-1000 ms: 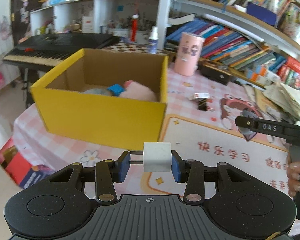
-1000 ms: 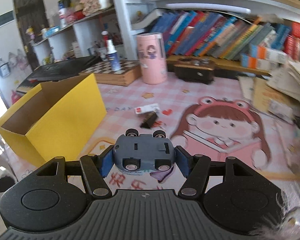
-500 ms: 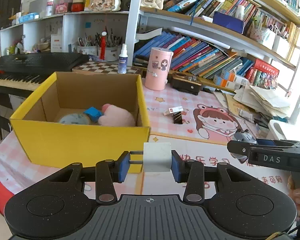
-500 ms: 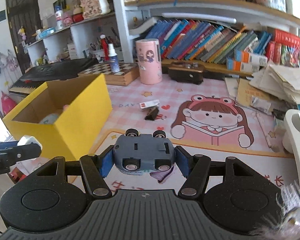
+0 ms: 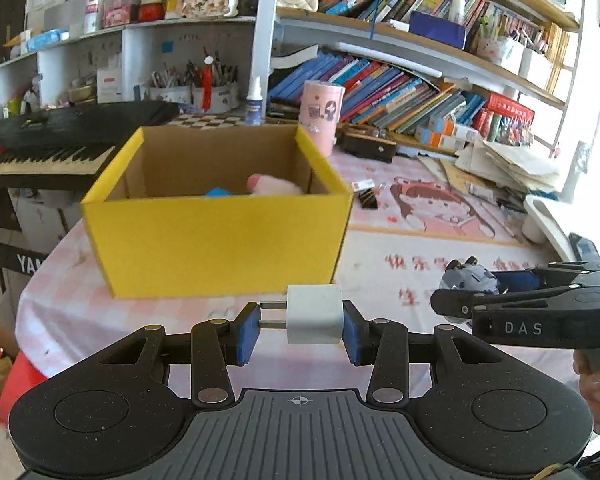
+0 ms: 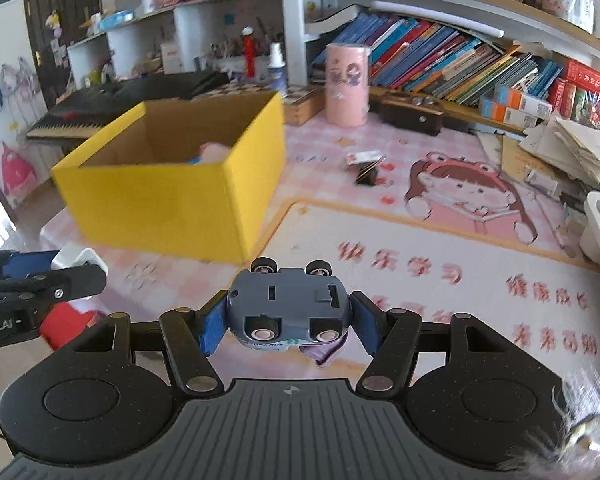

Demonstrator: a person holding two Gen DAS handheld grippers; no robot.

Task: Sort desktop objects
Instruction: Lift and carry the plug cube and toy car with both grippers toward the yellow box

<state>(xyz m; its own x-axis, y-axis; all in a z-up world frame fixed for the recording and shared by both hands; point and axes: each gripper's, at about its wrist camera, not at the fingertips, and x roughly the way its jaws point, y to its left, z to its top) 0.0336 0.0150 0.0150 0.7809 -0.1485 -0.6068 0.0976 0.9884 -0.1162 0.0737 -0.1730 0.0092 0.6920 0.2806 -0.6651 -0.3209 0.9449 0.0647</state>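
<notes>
My left gripper [image 5: 300, 326] is shut on a white plug adapter [image 5: 314, 314], its two prongs against the left pad, held above the table's near edge in front of the yellow cardboard box [image 5: 216, 240]. My right gripper [image 6: 288, 324] is shut on a grey-blue toy car [image 6: 286, 310], held upside down with wheels up, to the right of the box [image 6: 172, 204]. The box holds a pink plush [image 5: 276, 186] and a blue item [image 5: 218, 192]. Each gripper shows in the other's view: the right [image 5: 460, 286], the left [image 6: 66, 268].
A binder clip [image 6: 368, 174] and a small red-white card [image 6: 362, 158] lie on the pink mat behind the box. A pink cylinder [image 6: 347, 84], a spray bottle [image 6: 278, 66], a dark case [image 6: 414, 114], bookshelves, paper stacks at right and a keyboard [image 5: 48, 148] at left surround the table.
Both grippers have pulled back and swung left, each still holding its object. The yellow box now sits more centred ahead of the left gripper and looks farther away.
</notes>
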